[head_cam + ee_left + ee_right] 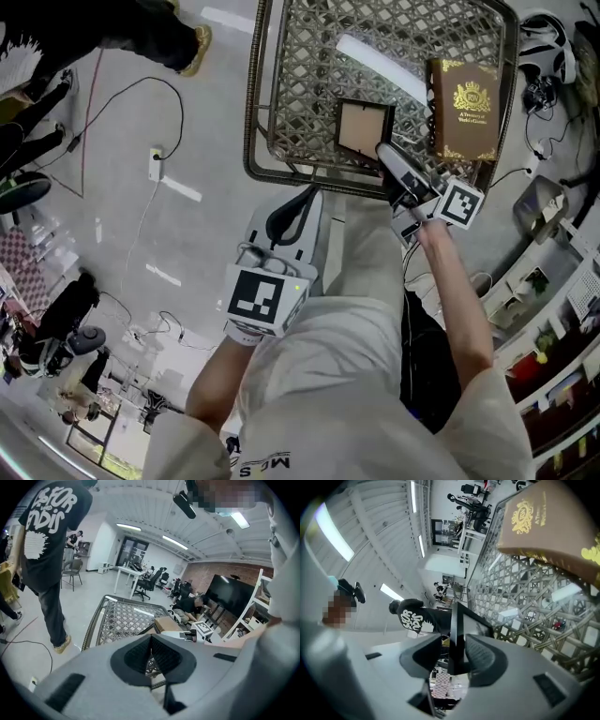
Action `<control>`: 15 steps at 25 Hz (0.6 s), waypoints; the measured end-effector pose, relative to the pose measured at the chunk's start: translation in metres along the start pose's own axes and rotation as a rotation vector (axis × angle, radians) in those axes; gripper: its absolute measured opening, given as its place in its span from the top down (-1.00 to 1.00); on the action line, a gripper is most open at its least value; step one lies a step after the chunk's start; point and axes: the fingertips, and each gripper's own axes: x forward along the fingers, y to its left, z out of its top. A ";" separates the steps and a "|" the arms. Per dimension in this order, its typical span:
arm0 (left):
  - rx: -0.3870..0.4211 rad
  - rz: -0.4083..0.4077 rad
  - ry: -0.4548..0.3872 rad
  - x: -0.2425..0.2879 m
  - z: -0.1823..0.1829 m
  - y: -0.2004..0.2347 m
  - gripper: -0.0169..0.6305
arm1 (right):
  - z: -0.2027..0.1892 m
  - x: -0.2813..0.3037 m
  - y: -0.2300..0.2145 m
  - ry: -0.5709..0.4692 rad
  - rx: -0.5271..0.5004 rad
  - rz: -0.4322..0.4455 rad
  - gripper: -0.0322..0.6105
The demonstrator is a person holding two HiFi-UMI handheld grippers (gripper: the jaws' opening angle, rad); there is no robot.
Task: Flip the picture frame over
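A small dark-framed picture frame (364,129) lies on the metal lattice table (255,112), its pale brown panel facing up. My right gripper (387,156) is at the frame's near right corner. In the right gripper view the frame (474,624) stands edge-on between the jaws of my right gripper (452,641); a gap shows beside one pad, so the jaws are open around it. My left gripper (307,192) hangs just off the table's near edge, shut and empty, with its pads (161,656) meeting at the tip.
A brown book with gold print (462,97) lies on the table right of the frame. A person in a black printed T-shirt (47,550) stands on the floor beyond the table. A cable and socket (155,164) lie on the floor at left. Shelves (553,309) are at right.
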 end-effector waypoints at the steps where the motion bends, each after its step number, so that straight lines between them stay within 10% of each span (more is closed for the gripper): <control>1: 0.003 -0.004 0.003 0.001 0.000 -0.002 0.87 | 0.001 -0.003 -0.004 0.000 -0.009 -0.016 0.39; 15: 0.011 -0.015 0.019 0.008 0.000 -0.007 0.87 | 0.007 -0.023 -0.045 0.014 -0.117 -0.191 0.27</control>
